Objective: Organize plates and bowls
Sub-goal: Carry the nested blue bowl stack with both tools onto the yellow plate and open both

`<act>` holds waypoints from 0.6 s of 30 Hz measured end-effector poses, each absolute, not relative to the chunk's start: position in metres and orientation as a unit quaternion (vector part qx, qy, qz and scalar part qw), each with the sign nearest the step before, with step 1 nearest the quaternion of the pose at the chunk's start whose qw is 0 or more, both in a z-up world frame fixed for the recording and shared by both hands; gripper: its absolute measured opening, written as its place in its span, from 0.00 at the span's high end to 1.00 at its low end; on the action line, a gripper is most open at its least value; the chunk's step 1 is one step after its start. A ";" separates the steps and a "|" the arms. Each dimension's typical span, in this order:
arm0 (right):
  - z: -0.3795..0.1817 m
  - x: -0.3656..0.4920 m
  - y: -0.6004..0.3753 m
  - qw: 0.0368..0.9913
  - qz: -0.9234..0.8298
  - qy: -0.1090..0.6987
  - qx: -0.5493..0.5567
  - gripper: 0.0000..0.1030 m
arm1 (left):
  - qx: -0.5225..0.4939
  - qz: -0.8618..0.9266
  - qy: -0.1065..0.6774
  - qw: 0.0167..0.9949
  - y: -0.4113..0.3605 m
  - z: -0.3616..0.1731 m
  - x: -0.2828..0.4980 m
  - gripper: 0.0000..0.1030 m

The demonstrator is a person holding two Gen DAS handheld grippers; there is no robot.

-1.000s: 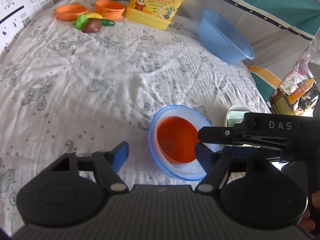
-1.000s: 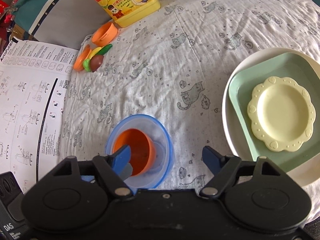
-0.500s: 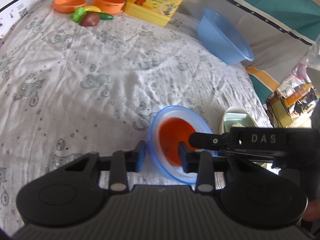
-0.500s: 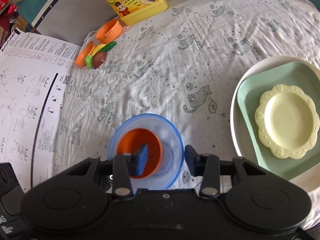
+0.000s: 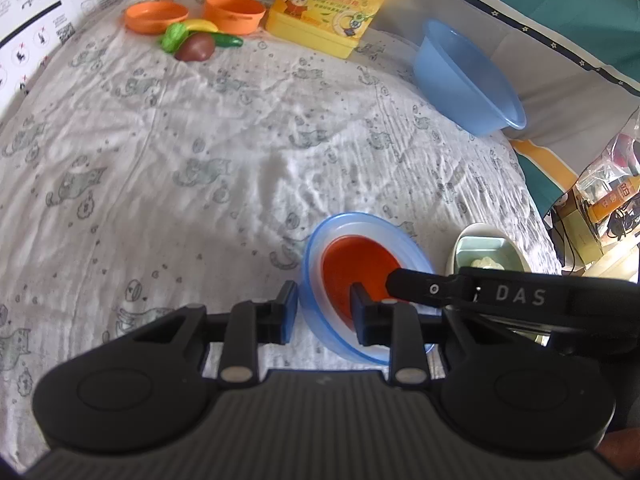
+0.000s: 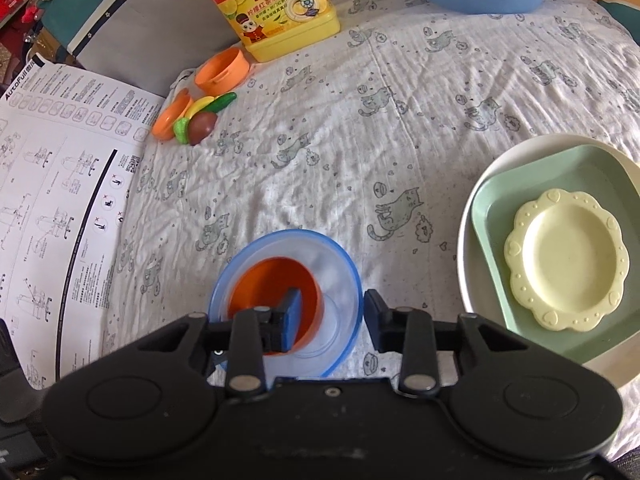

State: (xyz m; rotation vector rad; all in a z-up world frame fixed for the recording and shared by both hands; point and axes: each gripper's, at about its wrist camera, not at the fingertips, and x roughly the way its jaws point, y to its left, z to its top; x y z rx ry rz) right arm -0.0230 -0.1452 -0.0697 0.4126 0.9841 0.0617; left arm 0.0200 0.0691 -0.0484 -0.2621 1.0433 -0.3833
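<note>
A: Clear blue-rimmed plastic bowl (image 6: 340, 280), where?

B: Near edge of the white cat-print cloth (image 6: 320, 140), small orange plastic bowl (image 6: 272, 280) nested inside it, pushed off-centre. Just beside it on the right: pale yellow scalloped plate (image 6: 568, 260) on a green square plate (image 6: 492, 208) on a white round plate (image 6: 468, 240).

A: Left tool (image 5: 324, 304)?

B: Jaws just closed in. One finger outside the blue rim, the other inside the orange bowl, clamped on both walls.

A: Right tool (image 6: 332, 308)?

B: Also just closing, on the opposite side. One finger inside the orange bowl, the other at the blue rim outside. Both walls between them, but can't tell if the pads press yet.
</note>
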 end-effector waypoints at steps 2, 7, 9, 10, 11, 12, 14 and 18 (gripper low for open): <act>-0.069 -0.024 -0.149 0.860 0.026 0.468 0.202 0.66 | -0.118 -0.182 0.493 0.843 0.064 -0.044 0.020 0.74; -0.063 -0.029 -0.161 0.863 0.020 0.456 0.215 0.66 | -0.109 -0.185 0.489 0.846 0.050 -0.035 0.020 0.74; -0.059 -0.031 -0.168 0.865 0.018 0.450 0.221 0.66 | -0.104 -0.186 0.488 0.847 0.043 -0.030 0.021 0.74; -0.057 -0.032 -0.171 0.866 0.017 0.446 0.226 0.66 | -0.101 -0.188 0.487 0.847 0.039 -0.027 0.022 0.74; -0.055 -0.033 -0.176 0.867 0.016 0.442 0.230 0.66 | -0.097 -0.189 0.485 0.848 0.034 -0.024 0.023 0.74; -0.052 -0.034 -0.180 0.869 0.014 0.436 0.235 0.66 | -0.093 -0.192 0.484 0.849 0.029 -0.021 0.024 0.74; -0.046 -0.037 -0.192 0.872 0.011 0.424 0.243 0.66 | -0.082 -0.196 0.481 0.850 0.017 -0.015 0.026 0.74; -0.033 -0.046 -0.211 0.885 -0.001 0.395 0.245 0.66 | -0.068 -0.208 0.481 0.849 -0.012 -0.006 0.029 0.74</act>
